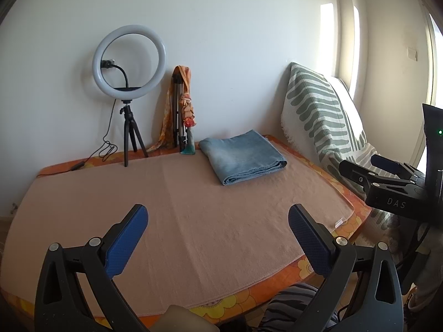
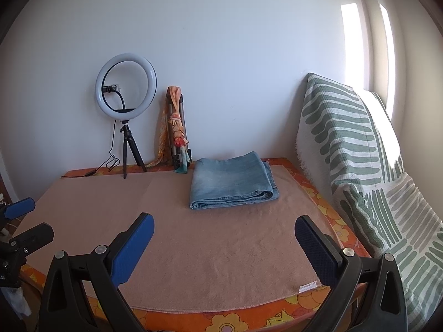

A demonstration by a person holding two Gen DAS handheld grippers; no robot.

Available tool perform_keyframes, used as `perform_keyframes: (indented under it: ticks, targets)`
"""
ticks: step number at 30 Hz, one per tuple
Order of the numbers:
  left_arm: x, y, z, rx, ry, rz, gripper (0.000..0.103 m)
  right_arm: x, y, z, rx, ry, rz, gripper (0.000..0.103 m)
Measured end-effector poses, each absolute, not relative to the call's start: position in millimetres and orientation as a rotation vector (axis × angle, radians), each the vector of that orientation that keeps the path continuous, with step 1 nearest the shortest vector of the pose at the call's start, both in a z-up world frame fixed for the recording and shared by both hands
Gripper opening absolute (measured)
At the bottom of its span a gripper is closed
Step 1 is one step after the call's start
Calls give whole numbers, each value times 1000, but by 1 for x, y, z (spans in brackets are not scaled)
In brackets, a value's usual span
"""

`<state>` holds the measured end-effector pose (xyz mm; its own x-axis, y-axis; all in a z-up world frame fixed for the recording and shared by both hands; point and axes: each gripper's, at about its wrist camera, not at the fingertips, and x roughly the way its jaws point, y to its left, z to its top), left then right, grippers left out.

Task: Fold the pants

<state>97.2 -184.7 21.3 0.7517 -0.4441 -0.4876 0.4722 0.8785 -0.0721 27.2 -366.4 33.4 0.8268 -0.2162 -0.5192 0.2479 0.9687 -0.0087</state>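
Nearest, the left gripper point(image 1: 217, 217) and right gripper point(image 2: 224, 225) hover with fingers spread, holding nothing, above the towel-covered surface point(image 2: 193, 262). Farther back, near the wall, the jeans point(image 2: 231, 184) lie folded; another grab would likely pull the loose layers apart.

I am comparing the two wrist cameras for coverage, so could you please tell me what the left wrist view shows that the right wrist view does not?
Only the left wrist view shows the right gripper from the side, plus striped dark fabric below the table edge. Only the right wrist view shows the towel's white label clearly. Both show the folded jeans, the ring light and the striped cushion cover, with open fingers and nothing held.
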Motion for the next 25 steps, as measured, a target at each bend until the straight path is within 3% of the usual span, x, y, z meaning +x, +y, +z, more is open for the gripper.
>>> perform_keyframes:
  ticks: [25]
  targets:
    - [104,-177,15,51,519,-481,101,32,-361,28,51,559,-235,103]
